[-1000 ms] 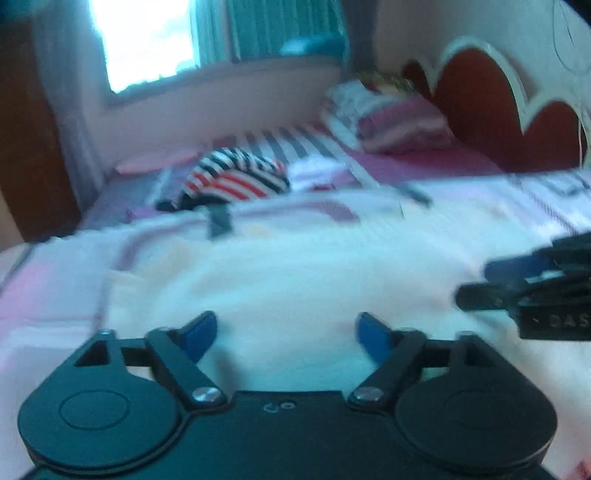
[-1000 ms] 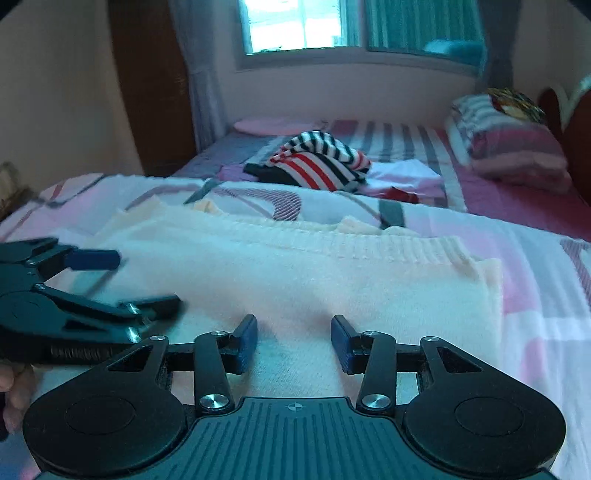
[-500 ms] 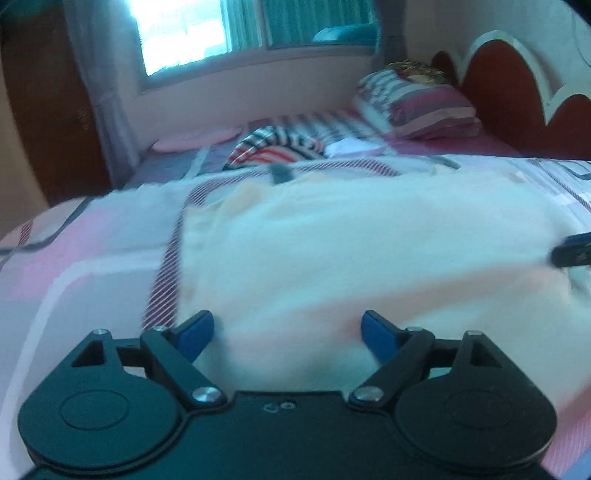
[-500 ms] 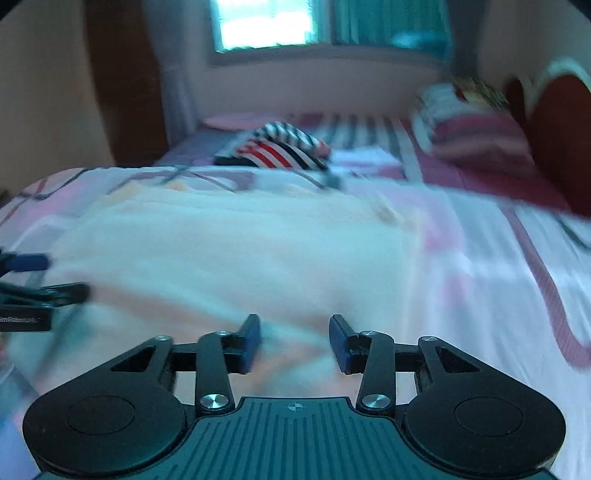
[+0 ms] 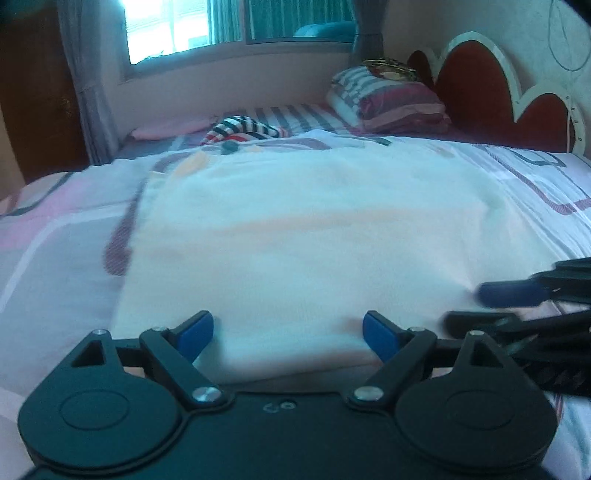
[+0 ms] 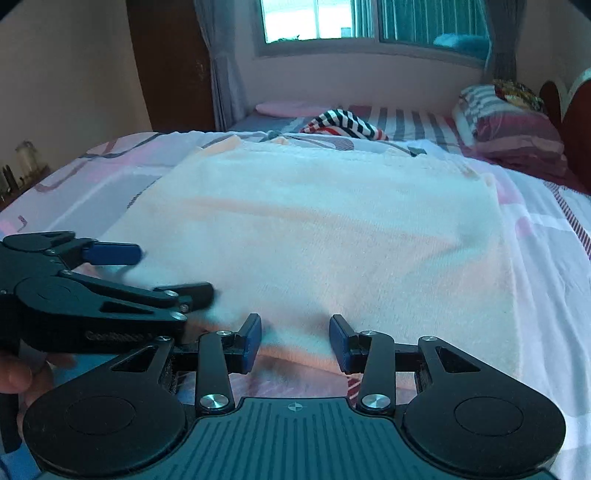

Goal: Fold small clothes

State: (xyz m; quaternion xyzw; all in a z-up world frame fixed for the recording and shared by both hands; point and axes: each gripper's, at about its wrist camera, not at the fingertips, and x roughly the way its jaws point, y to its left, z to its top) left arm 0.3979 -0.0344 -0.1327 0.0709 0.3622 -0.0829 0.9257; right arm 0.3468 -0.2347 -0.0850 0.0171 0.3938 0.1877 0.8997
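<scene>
While two grippers hover: one cream garment (image 5: 306, 236) (folded), one striped garment (image 5: 240, 129).

Daylight is pouring in through the window (image 5: 184, 33) at the far wall, blowing out to near white in the left wrist view and staying only a little tamer in the right wrist view (image 6: 314, 18). The rest of the room is sitting in dim, cool, bluish light, and the colours are looking washed and flat. The pale garment (image 5: 303, 236) is reading soft and smeared, its knit texture showing only faintly in the right wrist view (image 6: 332, 229). The right gripper (image 5: 517, 306) is streaking with motion blur at the frame edge. Fisheye distortion is bending the bed (image 6: 546, 258) into a curve, and the corners are darkening to black. Shadows are staying weak and diffuse beneath the gripper bodies.
</scene>
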